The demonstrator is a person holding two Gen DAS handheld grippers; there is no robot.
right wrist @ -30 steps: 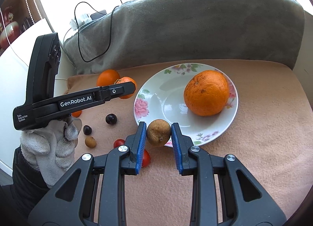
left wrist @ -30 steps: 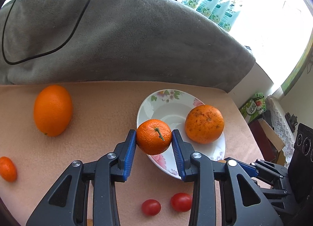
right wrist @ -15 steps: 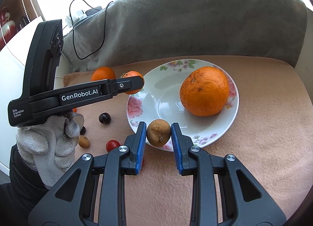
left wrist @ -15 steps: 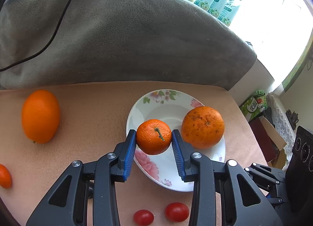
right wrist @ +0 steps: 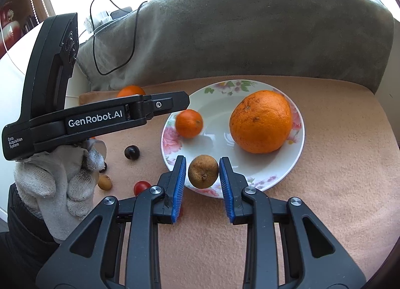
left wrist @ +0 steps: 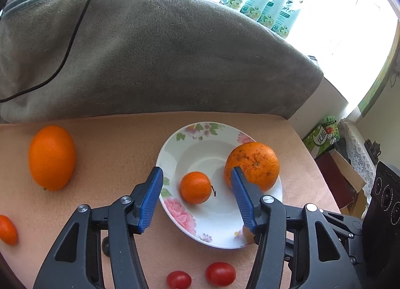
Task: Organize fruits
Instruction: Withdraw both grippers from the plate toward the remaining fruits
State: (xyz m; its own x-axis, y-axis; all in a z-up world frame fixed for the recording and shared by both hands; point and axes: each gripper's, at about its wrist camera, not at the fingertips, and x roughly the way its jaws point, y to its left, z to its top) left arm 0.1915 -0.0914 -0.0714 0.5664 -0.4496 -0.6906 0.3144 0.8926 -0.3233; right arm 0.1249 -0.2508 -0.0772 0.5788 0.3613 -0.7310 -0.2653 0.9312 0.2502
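place: home | evidence: grey blanket (left wrist: pixel 150 59) over sofa back; floral plate (left wrist: pixel 190 149); lotion tubes (left wrist: pixel 265 6) on windowsill

We note a tabletop (left wrist: pixel 120 144) covered in a peach-coloured cloth. Directly on it: a floral plate (left wrist: pixel 190 139) right of centre; a large orange (left wrist: pixel 51 157) well to the plate's left; a small orange fruit (left wrist: pixel 7 229) at the left edge; two cherry tomatoes (left wrist: pixel 220 273) side by side near the plate's front rim. From the right wrist view we also log a dark round fruit (right wrist: pixel 131 152) and a small tan fruit (right wrist: pixel 104 182) left of the plate. A grey blanket (left wrist: pixel 155 49) lies along the far edge.
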